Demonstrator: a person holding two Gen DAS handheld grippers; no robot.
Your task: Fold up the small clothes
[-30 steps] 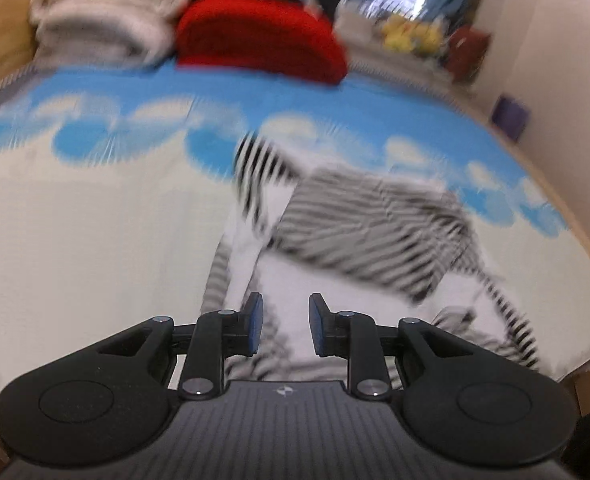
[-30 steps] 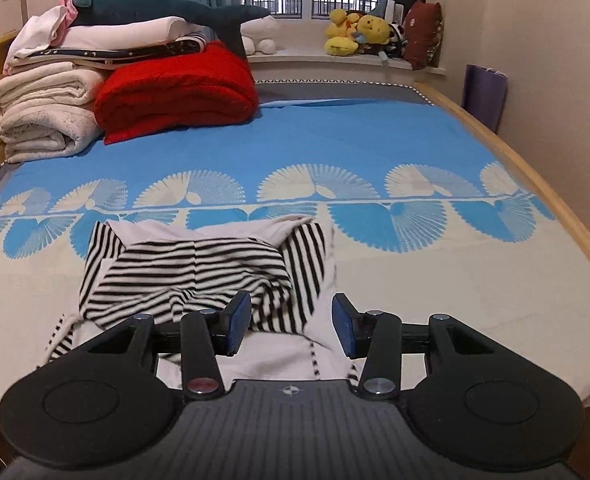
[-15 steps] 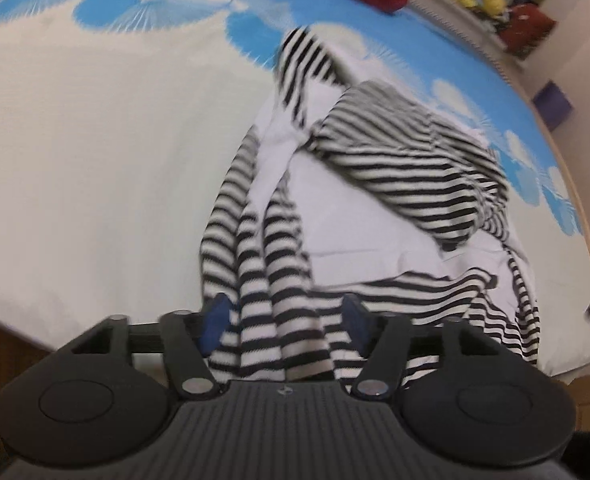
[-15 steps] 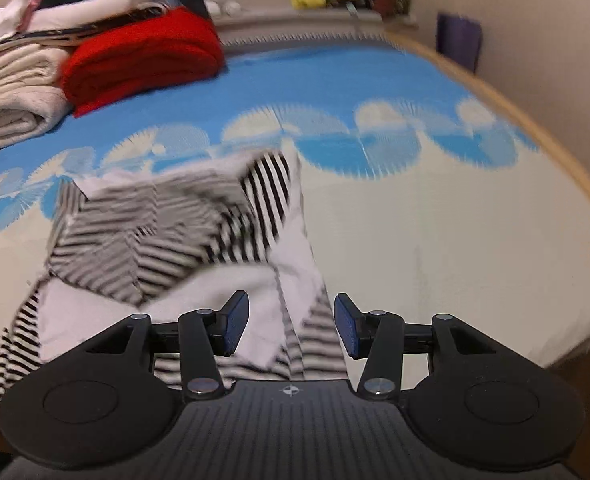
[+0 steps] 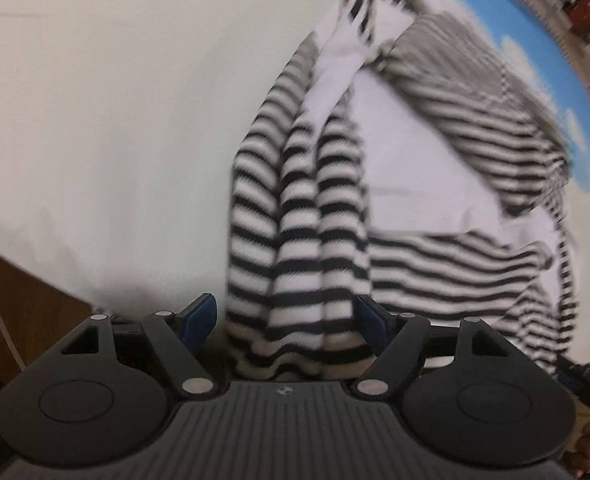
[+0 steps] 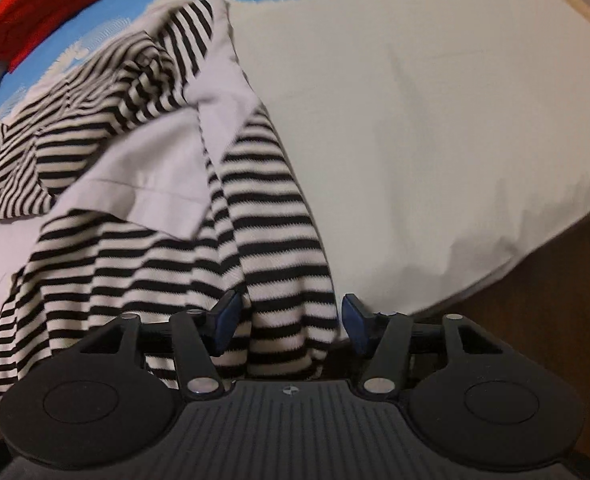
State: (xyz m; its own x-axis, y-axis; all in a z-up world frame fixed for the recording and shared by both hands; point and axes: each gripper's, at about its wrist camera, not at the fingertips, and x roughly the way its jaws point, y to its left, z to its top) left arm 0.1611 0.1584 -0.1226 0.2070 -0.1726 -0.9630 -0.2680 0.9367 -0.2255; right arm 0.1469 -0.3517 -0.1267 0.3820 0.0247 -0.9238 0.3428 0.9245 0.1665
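left gripper [image 5: 287, 318]: aimed steeply down, jaws wide apart, just been opening
right gripper [image 6: 289, 318]: aimed steeply down, jaws apart, just been opening

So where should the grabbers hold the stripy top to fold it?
Take the striped top by its near hem, from above. Its two striped edges hang over the bed's front, one between each open pair of jaws: left gripper, right gripper, both just opening.
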